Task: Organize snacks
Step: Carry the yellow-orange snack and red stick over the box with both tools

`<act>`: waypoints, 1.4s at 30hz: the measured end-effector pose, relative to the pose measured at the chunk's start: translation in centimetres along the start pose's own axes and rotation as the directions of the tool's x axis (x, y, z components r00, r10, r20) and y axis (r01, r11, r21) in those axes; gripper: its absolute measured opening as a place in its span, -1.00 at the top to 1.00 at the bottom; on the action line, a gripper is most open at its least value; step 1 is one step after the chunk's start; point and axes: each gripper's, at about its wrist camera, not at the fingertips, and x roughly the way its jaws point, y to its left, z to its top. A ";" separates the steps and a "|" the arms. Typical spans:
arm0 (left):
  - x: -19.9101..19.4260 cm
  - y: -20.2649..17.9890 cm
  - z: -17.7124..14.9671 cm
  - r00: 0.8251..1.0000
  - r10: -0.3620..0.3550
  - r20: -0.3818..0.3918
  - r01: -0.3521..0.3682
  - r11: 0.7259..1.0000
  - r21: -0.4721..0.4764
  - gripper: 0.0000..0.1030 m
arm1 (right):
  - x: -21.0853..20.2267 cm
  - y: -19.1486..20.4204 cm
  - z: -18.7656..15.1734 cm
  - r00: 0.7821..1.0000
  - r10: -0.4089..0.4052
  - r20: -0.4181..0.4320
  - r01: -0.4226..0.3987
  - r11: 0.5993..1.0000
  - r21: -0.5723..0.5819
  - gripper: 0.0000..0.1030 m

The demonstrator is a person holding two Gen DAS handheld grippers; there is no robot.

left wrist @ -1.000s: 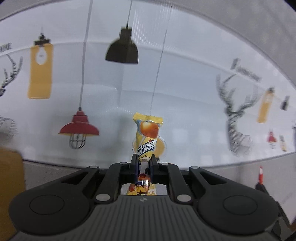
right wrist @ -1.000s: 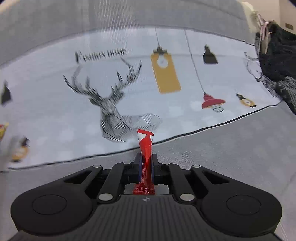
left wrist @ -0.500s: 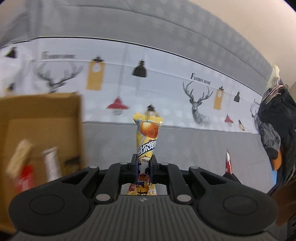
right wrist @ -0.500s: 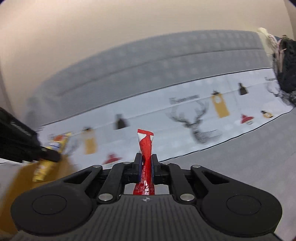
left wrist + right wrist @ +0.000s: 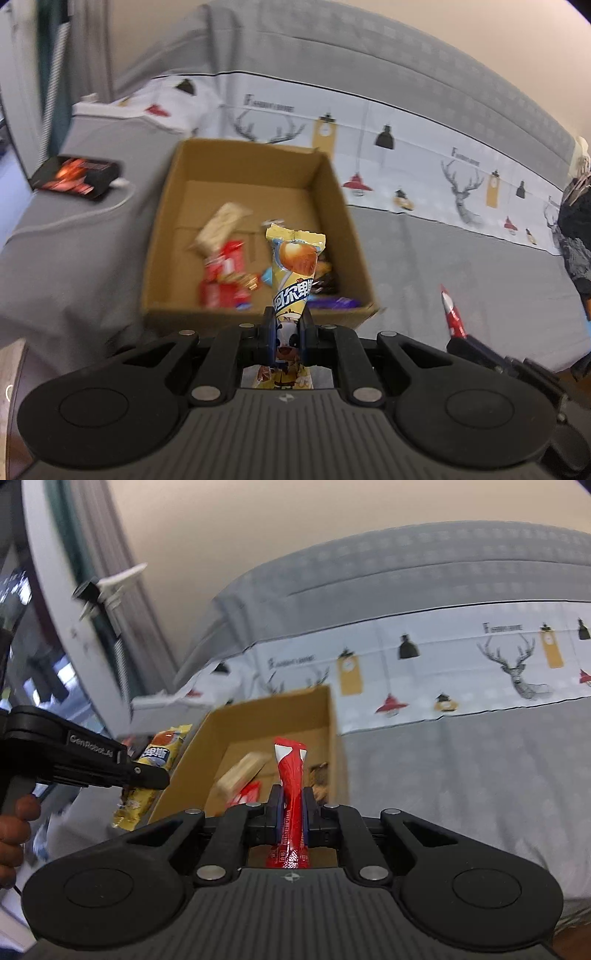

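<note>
While both claws hold their loads above a bed with a grey, deer-printed cover, the step in hand appears to be the carry toward the open cardboard box. Left claw: clamped narrow on a yellow snack packet, which stands upright with its crimped top edge and an orange fruit picture facing the camera, in line with the near right part of the box. Right claw: pinched tight on a slim red stick packet with a white-tipped end, pointing at the box interior. Inside the box lie several snacks, red wrappers and a tan bar among them, blurred. Next move, as judged: bring each packet over the box opening, clear of its walls, then part the fingers to drop it.
</note>
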 end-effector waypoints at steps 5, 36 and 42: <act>-1.6 2.5 -2.9 1.000 0.006 0.022 -0.006 1.000 -0.015 0.76 | -1.2 2.8 -0.5 1.000 -0.017 0.006 0.017 0.998 -0.068 0.81; -2.9 3.8 -5.3 0.999 0.001 0.045 0.001 1.000 -0.029 0.76 | -2.3 5.6 -1.1 0.999 -0.042 0.008 0.043 0.988 -0.147 0.80; -2.6 3.6 -5.2 0.999 0.004 0.040 -0.003 1.000 -0.022 0.76 | -2.1 5.8 -1.1 0.999 -0.044 0.003 0.044 0.989 -0.138 0.80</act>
